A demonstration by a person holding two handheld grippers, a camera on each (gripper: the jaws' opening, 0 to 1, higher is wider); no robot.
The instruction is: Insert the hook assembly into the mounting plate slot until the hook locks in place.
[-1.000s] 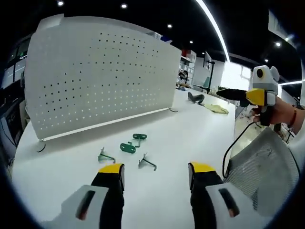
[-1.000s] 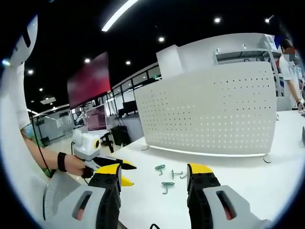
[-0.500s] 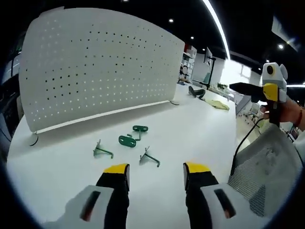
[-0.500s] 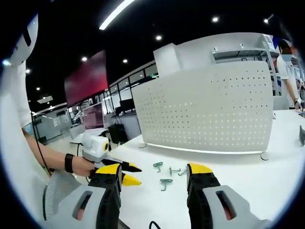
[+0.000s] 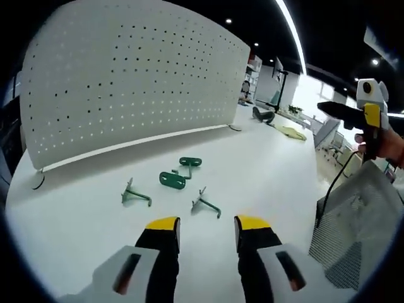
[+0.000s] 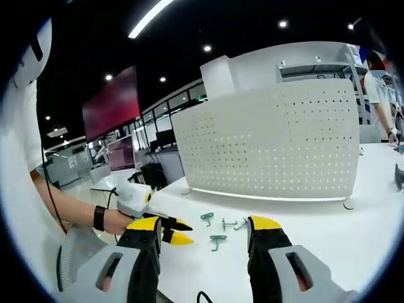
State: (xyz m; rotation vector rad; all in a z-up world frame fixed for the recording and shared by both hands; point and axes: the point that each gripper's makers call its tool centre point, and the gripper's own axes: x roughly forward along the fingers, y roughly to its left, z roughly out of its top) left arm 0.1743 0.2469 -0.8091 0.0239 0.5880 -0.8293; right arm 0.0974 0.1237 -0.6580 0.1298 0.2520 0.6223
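my left claw [image 5: 204,227] has come closer to the four green hooks [image 5: 172,180] lying on the table [image 5: 265,170] before the pegboard [image 5: 126,76], jaws narrowing, empty. my right claw [image 6: 202,237] waits wide, empty; pickup comes next.

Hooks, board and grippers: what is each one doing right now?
Left gripper: open, holding nothing, above the table.
Right gripper: open, holding nothing.
Four green hooks: loose on the white table, none in the board.
Pegboard: standing upright, holes bare.
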